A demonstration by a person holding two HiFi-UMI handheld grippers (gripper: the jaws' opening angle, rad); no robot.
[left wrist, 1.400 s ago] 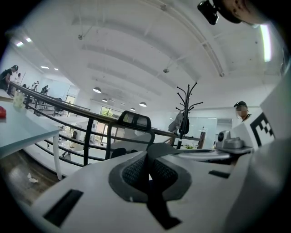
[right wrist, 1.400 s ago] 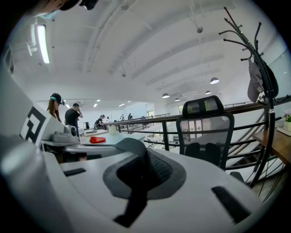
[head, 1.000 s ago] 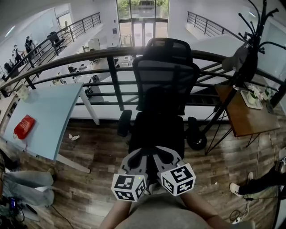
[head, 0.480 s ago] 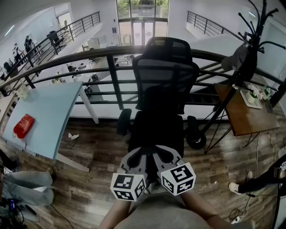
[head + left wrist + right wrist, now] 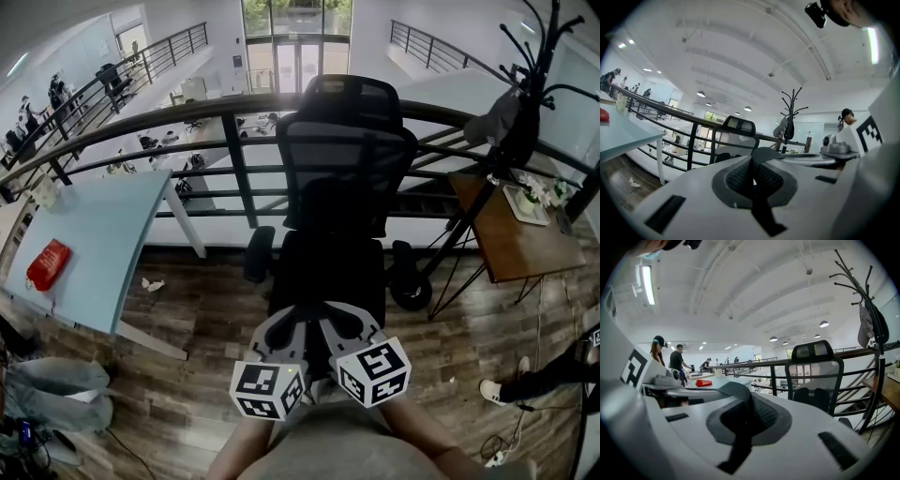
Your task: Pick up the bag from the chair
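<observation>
Head view, left gripper (image 5: 292,326) beside right gripper (image 5: 343,324), jaws of both closed, empty, near chair (image 5: 343,164), red pouch (image 5: 50,264) on table (image 5: 108,239).

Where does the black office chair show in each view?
Head view: chair at centre, in front of the railing.
Left gripper view: chair left of centre, mostly hidden, headrest showing.
Right gripper view: chair right of centre.
Shared landmark: the black coat rack, right of the chair in every view.
</observation>
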